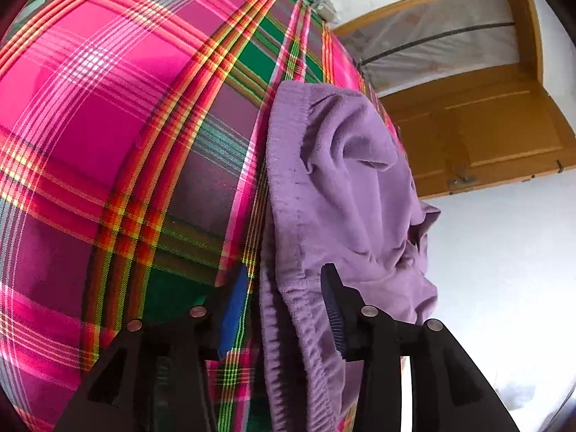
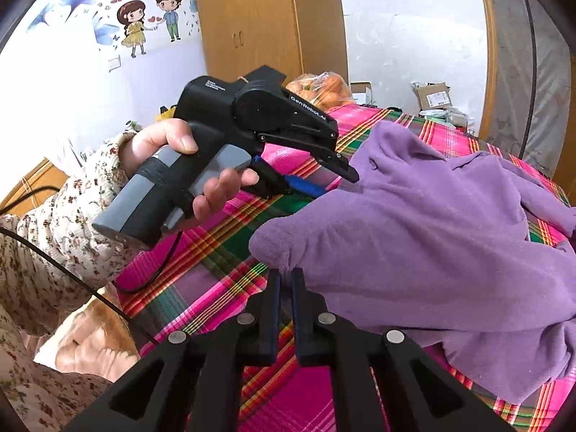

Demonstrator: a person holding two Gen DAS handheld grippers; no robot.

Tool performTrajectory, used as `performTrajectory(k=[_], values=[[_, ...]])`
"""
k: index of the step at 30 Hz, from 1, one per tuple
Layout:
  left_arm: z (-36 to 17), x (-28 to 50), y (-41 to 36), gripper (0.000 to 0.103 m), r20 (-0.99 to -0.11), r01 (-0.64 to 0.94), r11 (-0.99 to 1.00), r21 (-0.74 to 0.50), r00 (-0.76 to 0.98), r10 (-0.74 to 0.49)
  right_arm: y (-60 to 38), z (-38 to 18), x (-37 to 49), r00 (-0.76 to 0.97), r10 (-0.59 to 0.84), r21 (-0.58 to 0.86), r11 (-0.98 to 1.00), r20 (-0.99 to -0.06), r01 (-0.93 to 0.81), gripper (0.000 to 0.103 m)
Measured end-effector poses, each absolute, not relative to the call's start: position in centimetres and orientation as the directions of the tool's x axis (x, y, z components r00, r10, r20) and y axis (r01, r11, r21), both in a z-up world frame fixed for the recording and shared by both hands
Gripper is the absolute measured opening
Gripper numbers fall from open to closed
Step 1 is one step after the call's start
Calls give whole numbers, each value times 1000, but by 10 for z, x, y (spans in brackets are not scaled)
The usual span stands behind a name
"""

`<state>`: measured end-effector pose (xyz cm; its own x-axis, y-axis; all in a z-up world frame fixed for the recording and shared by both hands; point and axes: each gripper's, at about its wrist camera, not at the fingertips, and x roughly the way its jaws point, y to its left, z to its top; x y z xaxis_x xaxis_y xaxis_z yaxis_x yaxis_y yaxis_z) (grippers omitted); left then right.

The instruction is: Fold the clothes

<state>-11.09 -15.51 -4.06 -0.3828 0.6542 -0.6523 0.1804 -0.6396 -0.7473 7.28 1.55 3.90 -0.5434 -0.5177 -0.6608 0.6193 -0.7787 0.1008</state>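
A bed spread with a pink, green and red plaid sheet carries the soft purple fleece garment, limp and light, best held at its hemmed edge. The right gripper pinches a fold at the near edge; the left gripper straddles the elastic hem, jaws wide.

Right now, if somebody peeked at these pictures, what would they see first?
First, the bright pink plaid cloth spread underneath everything. Next, the fuzzy purple garment crumpled on top of it: the right gripper is pinching one corner, and the left gripper stands open around its stitched edge. Cartoon stickers brighten the wall behind.
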Motion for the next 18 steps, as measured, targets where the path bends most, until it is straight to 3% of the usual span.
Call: performTrajectory(k=[18], values=[[-48, -144, -142, 48, -574, 208, -537, -818, -359, 736, 29, 54, 79, -544, -593, 177, -756, -594, 630, 6]])
